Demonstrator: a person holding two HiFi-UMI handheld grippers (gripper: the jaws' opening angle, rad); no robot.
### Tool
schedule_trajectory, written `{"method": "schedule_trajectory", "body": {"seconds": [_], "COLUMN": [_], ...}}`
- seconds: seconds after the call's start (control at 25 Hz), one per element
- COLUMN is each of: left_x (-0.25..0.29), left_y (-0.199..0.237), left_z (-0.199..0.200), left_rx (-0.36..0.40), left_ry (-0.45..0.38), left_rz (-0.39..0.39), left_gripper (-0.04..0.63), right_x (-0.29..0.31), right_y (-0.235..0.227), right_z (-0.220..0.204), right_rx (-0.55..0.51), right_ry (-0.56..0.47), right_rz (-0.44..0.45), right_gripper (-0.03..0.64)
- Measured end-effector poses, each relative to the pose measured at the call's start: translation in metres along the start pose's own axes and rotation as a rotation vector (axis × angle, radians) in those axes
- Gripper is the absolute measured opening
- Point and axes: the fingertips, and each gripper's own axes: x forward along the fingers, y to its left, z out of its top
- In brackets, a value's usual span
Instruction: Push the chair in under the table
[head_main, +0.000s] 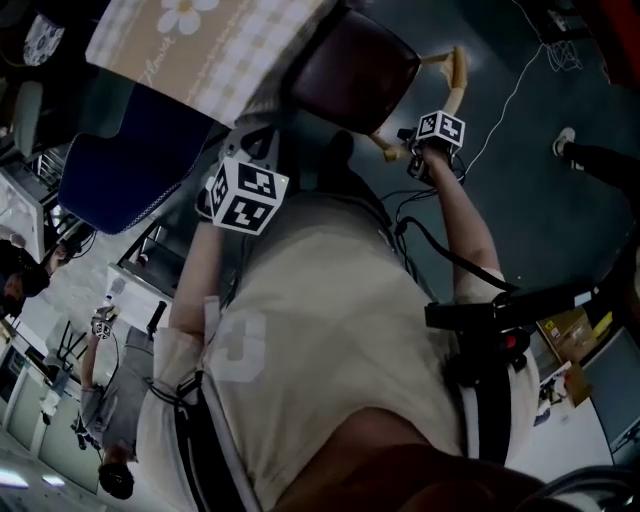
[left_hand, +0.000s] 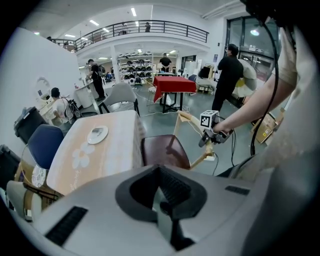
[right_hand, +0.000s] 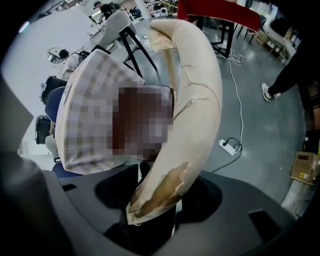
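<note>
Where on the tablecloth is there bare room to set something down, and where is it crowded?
The tablecloth is bare everywhere but the white plate; the widest patch is the flower-print stretch beside the blue chair. Crowded: the table edge beside the red chair seat, with the right gripper at its backrest.

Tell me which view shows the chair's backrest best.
The right gripper view: the backrest fills the frame, its peeling cover plain, its end between the right tool's jaws. The left gripper view shows it small; the head view, only a sliver.
</note>
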Motion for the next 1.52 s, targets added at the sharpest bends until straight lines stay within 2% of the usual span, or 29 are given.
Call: {"method": "schedule_trajectory", "body": {"seconds": [0.36,1.52], "left_x": [-0.0035,-0.0019], "left_y": [0.0059,-0.0012], "left_z": [-0.0088,-0.0046], "left_rx": [-0.024,0.019], "left_ry": [0.002,0.02], "left_rz": [0.018,0.014], "left_gripper": [0.008,0.008], "right_x": [0.0035,0.005], "right_y": [-0.0006,0.009], "right_z": [-0.0017,-0.0008], "right_rx": [-0.01,-0.035], "right_ry": [0.025,0.015], "right_rz": [-0.011,-0.016], "right_gripper": [0.253,0.265]}}
